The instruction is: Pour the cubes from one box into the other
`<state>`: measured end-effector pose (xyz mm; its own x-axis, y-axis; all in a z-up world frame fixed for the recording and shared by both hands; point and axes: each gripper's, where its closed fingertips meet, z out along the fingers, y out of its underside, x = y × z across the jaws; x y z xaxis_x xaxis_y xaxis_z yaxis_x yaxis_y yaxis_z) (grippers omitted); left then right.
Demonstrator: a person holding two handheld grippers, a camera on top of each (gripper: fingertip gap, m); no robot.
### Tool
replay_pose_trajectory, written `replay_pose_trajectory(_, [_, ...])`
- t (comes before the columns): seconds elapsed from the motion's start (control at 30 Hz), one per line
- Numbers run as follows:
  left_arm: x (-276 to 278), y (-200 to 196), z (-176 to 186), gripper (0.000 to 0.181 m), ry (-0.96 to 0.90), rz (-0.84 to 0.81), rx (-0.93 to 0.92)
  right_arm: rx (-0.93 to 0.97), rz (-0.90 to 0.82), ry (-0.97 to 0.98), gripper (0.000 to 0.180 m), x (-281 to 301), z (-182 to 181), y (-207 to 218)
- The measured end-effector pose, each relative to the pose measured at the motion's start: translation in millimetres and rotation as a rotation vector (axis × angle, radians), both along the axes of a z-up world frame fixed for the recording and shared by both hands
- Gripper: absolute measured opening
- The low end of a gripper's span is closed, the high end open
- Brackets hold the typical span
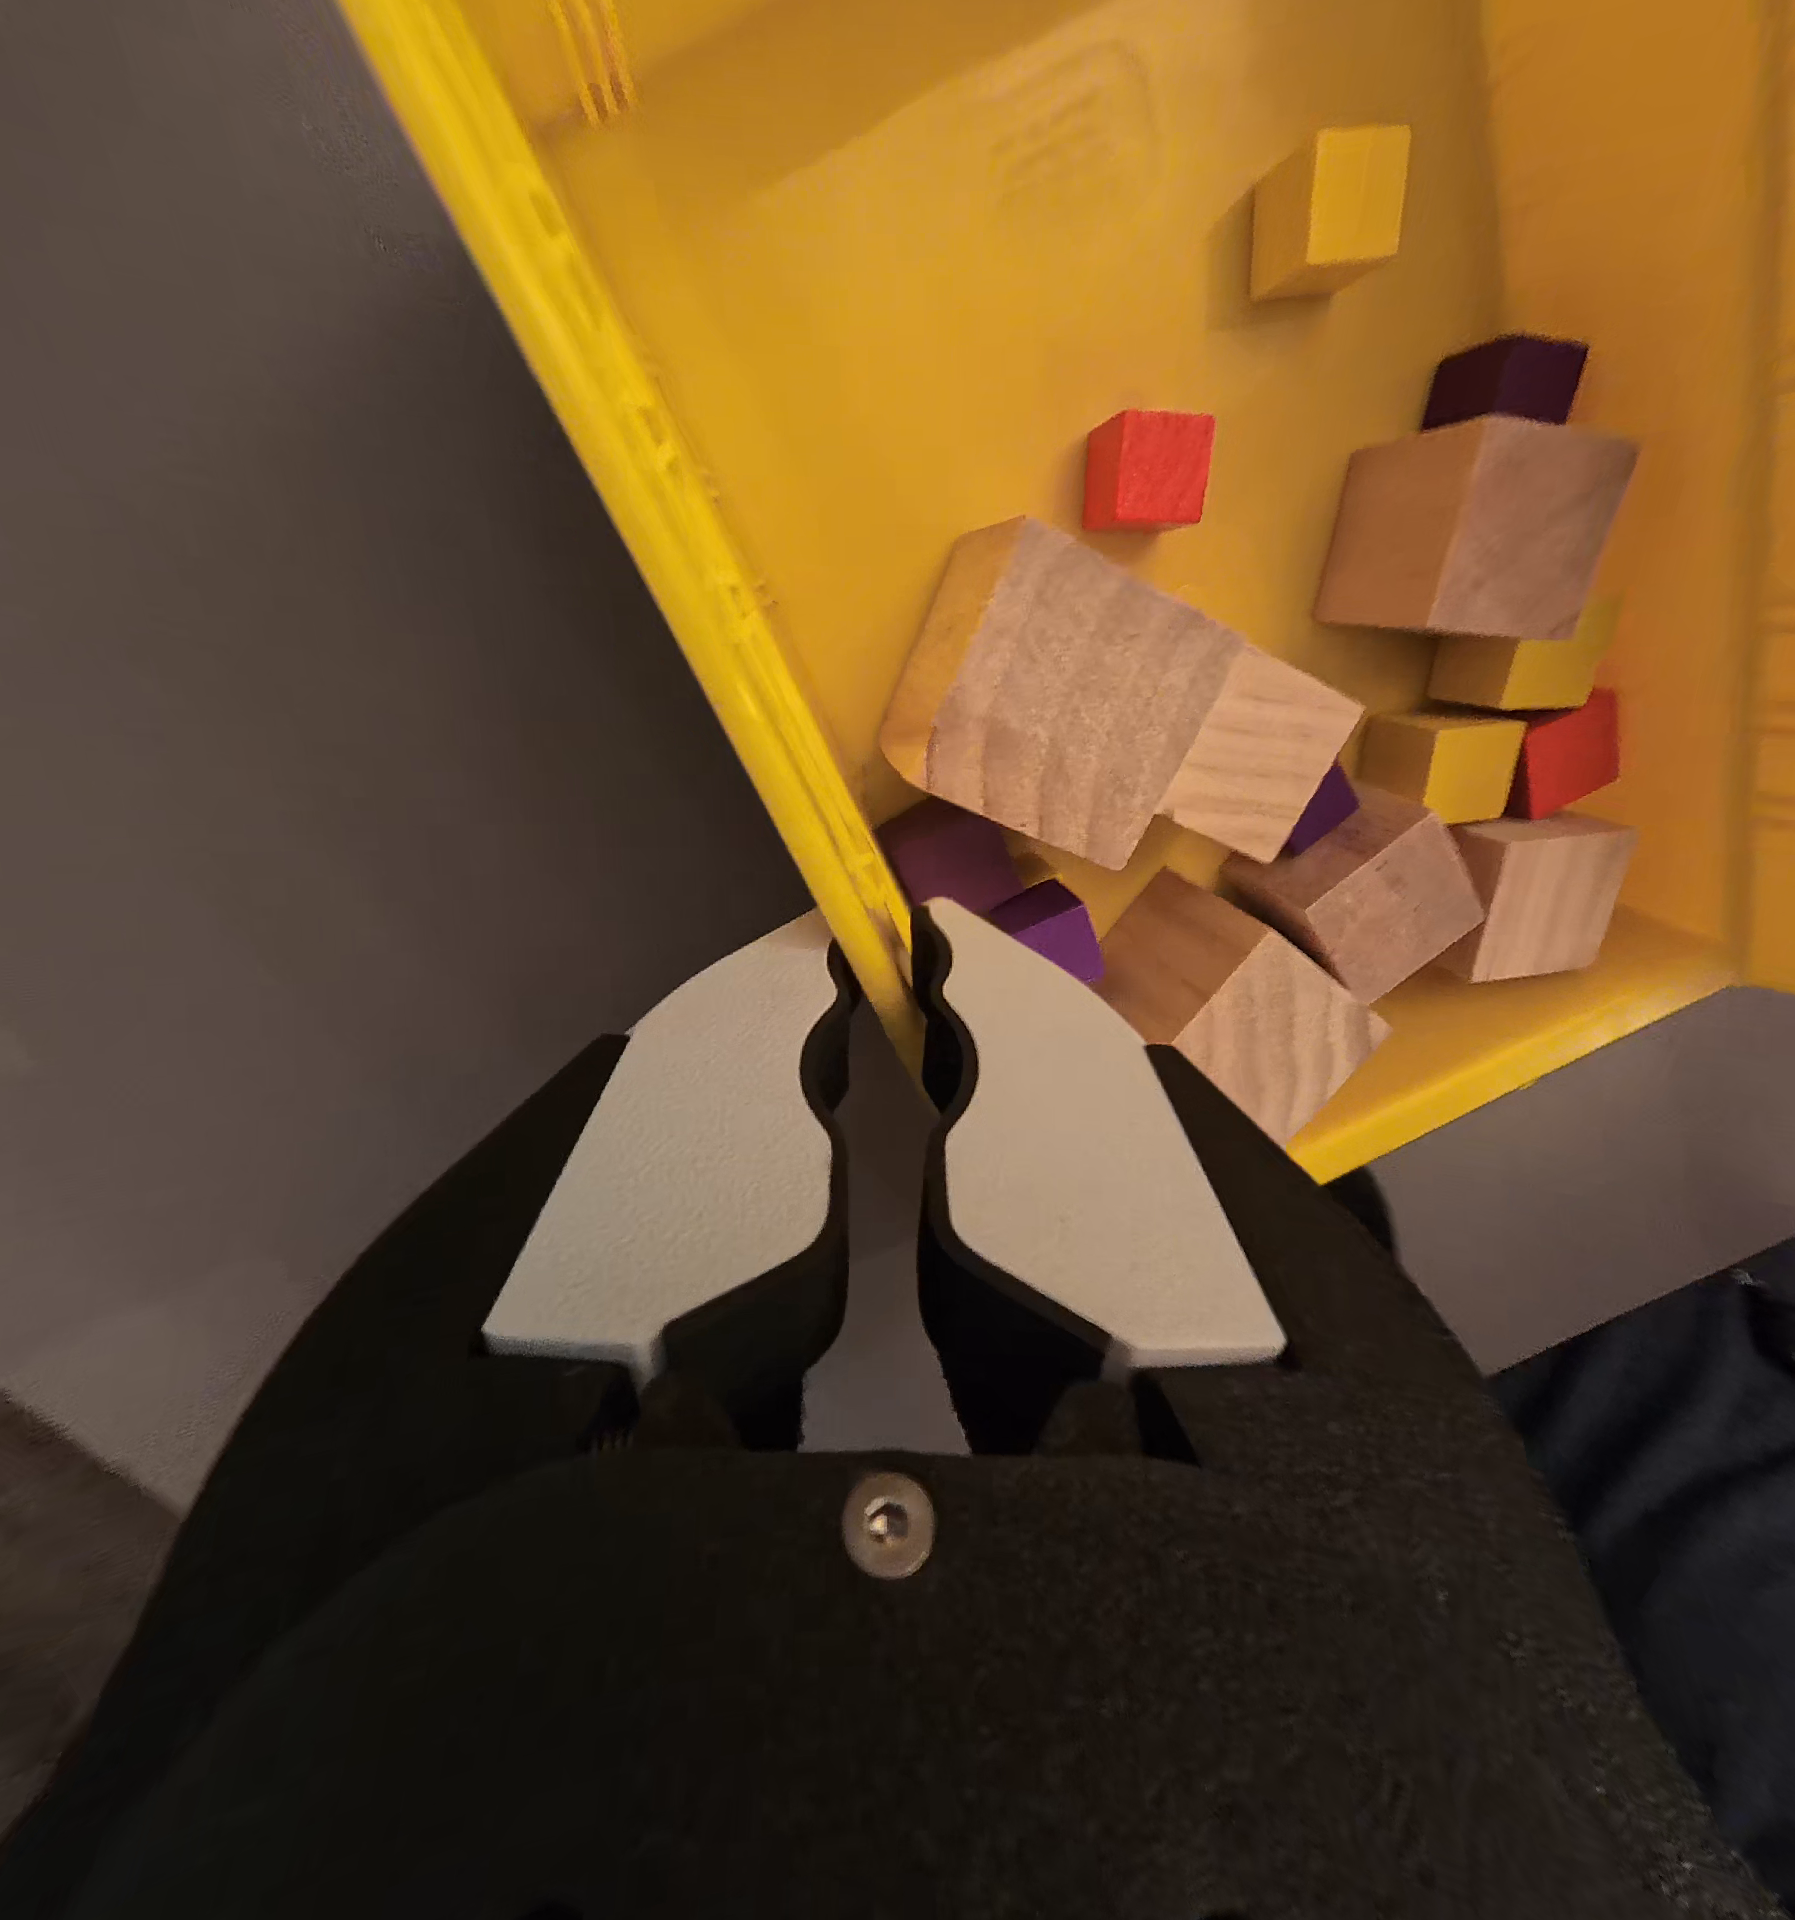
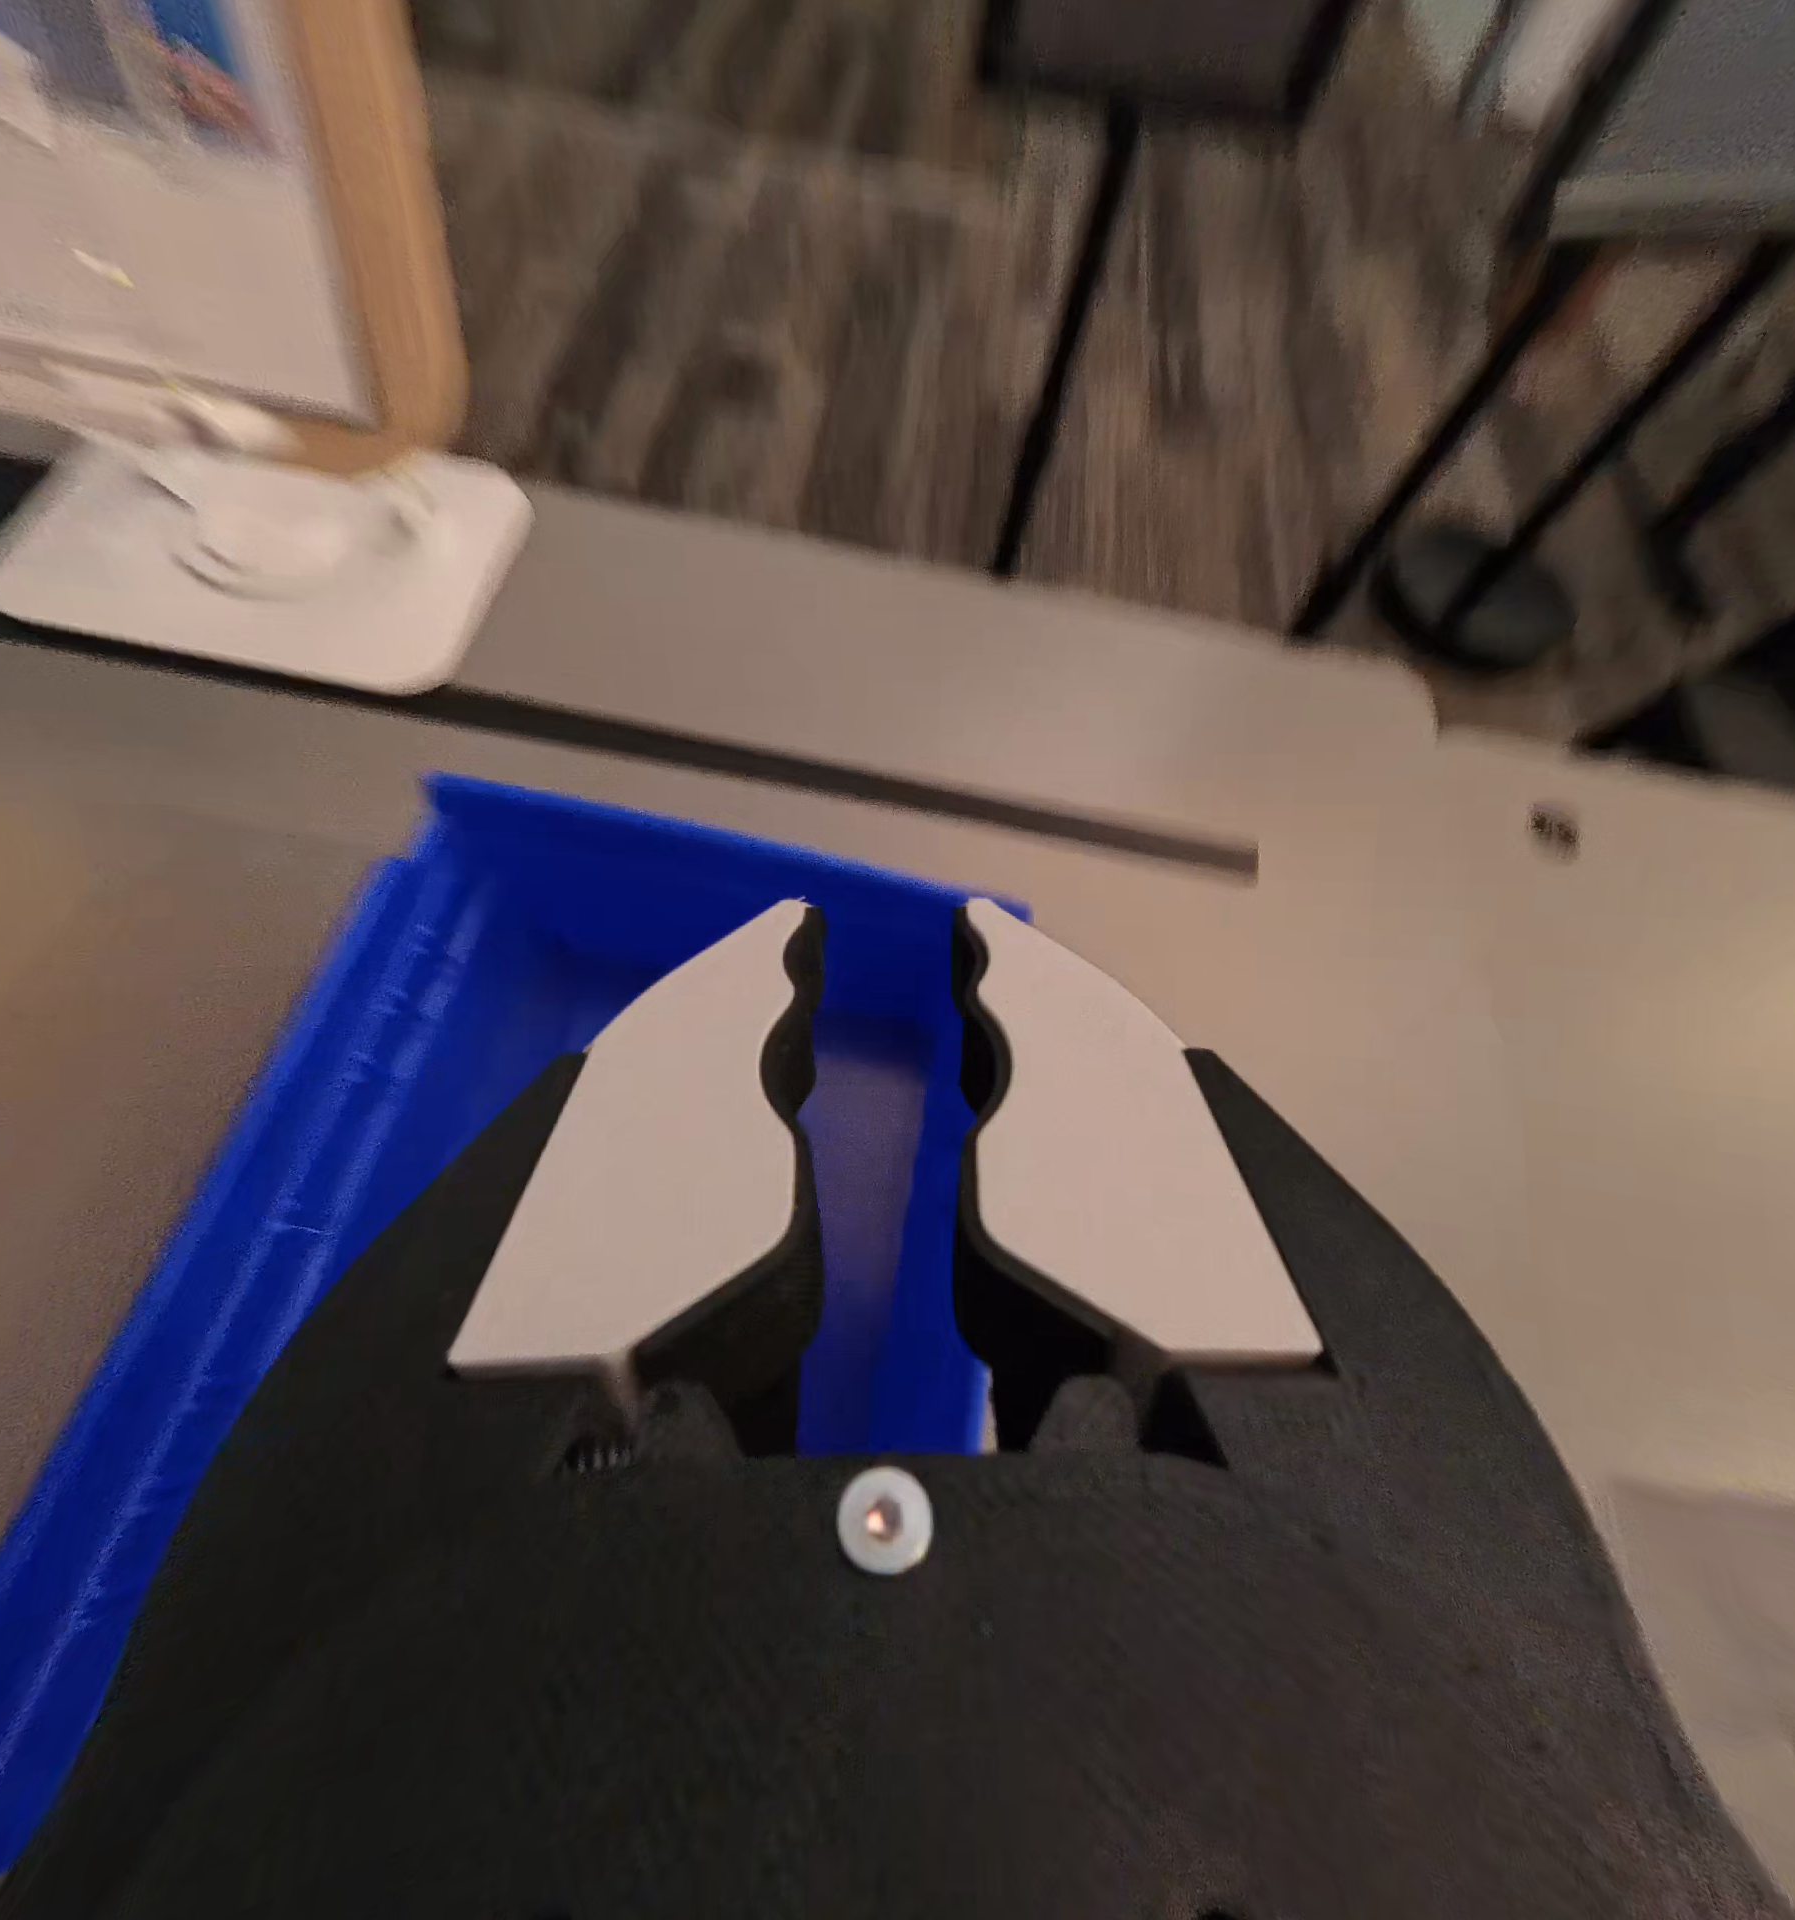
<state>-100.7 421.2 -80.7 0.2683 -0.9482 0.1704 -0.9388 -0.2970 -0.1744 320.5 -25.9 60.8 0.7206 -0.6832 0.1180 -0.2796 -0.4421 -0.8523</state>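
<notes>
- Now the left gripper (image 1: pixel 877 971) is pinching the wall of the yellow box (image 1: pixel 664 436), its jaws nearly closed on the thin rim.
- Inside the yellow box, tilted steeply, the cubes (image 1: pixel 1288 748) are piling in its lower corner: plain wood, purple, red and yellow.
- Meanwhile the right gripper (image 2: pixel 885 914) is straddling one wall of the blue box (image 2: pixel 280 1174), jaws parted a little; whether they are pressing the wall, I cannot tell.
- Beyond the blue box, a blurred white stand (image 2: pixel 249 571) is sitting on the table (image 2: pixel 1495 1039).

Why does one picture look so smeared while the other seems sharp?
Right wrist view: motion blur smears the background and the blue box; only the right tongs stay crisp. Left wrist view: sharper, warm light, slight blur on the yellow box rim, cubes clear.
</notes>
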Motion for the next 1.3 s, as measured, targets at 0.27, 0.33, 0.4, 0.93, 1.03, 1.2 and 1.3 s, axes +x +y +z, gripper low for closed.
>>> replay_pose_trajectory(0.27, [4.1, -1.5, 0.0, 0.009, -0.165, 0.196, -0.116, 0.115, 0.293, -0.496, 0.033, -130.2, 66.1, 78.3])
replay_pose_trajectory(0.33, [4.1, -1.4, -0.1, 0.009, -0.165, 0.207, -0.103, 0.038, 0.375, -0.513, 0.034, -156.5, 57.4, 104.8])
replay_pose_trajectory(0.4, [3.8, -0.9, -0.3, 0.008, -0.154, 0.212, -0.077, 0.028, 0.472, -0.458, 0.034, -183.1, 46.8, 132.5])
replay_pose_trajectory(0.93, [-21.2, 20.9, -1.6, 0.004, -0.131, 0.303, 0.008, -0.025, 0.75, -0.313, 0.032, -248.2, 4.0, 212.2])
replay_pose_trajectory(1.03, [-27.2, 31.0, -1.2, 0.004, -0.153, 0.317, 0.019, -0.051, 0.733, -0.306, 0.032, -239.6, -6.5, 208.7])
replay_pose_trajectory(1.2, [-26.5, 35.0, -0.7, 0.004, -0.167, 0.299, 0.044, -0.01, 0.732, -0.263, 0.032, -236.5, -8.6, 206.4])
replay_pose_trajectory(1.3, [-26.2, 35.1, 1.4, 0.005, -0.184, 0.37, 0.012, -0.002, 0.73, -0.246, 0.032, -235.8, -11.4, 205.1])
